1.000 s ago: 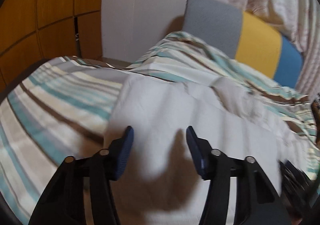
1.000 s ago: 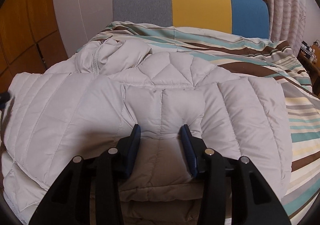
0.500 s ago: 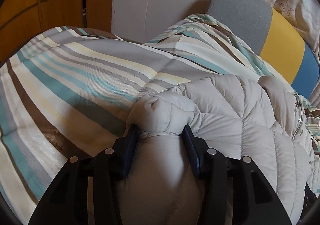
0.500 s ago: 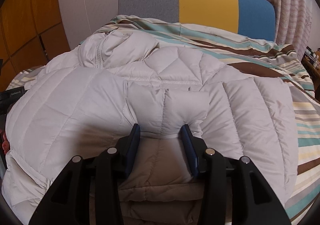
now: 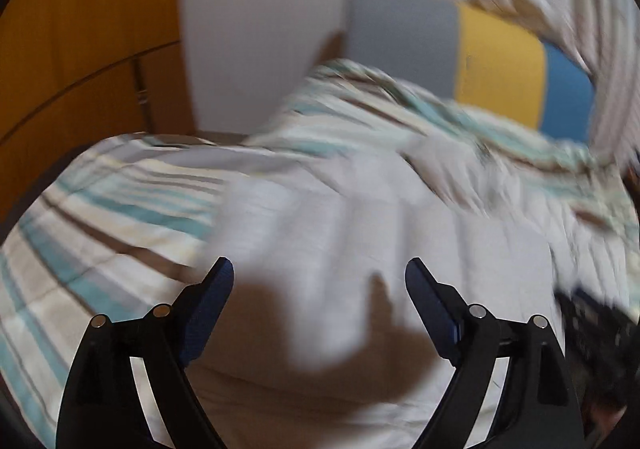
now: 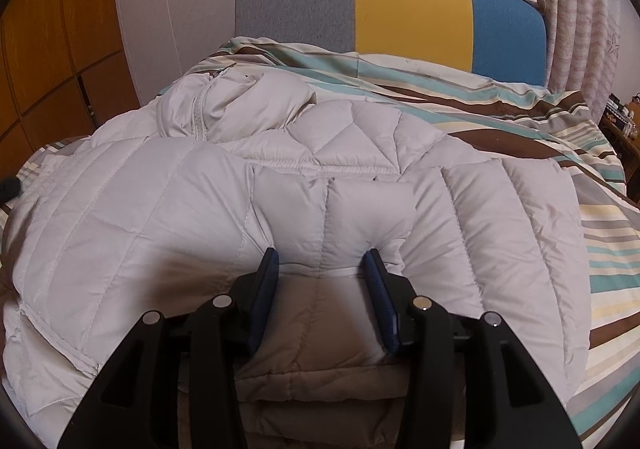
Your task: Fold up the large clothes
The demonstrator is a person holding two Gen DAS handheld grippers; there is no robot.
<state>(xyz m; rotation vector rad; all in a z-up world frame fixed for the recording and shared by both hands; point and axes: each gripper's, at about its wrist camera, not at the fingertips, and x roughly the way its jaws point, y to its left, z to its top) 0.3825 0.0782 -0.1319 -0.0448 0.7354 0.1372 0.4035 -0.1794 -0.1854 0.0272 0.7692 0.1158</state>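
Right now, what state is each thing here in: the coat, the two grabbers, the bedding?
Quilted puffer jacket: partly folded on the bed, a fold of it pinched.
Right gripper: shut on the jacket's fold.
Left gripper: open, jaws just spread wide, gripping nothing.
Striped duvet: spread under the jacket, rumpled.
Curtains: drawn.

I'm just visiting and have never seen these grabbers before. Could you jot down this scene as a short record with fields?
Place: bed with a striped cover
Garment: pale quilted jacket, partly folded on the bed
Left gripper: jaws wide apart, just opened, nothing pinched; view blurred
Right gripper: pinching a fold of the jacket
Behind: grey, yellow and blue headboard, curtain
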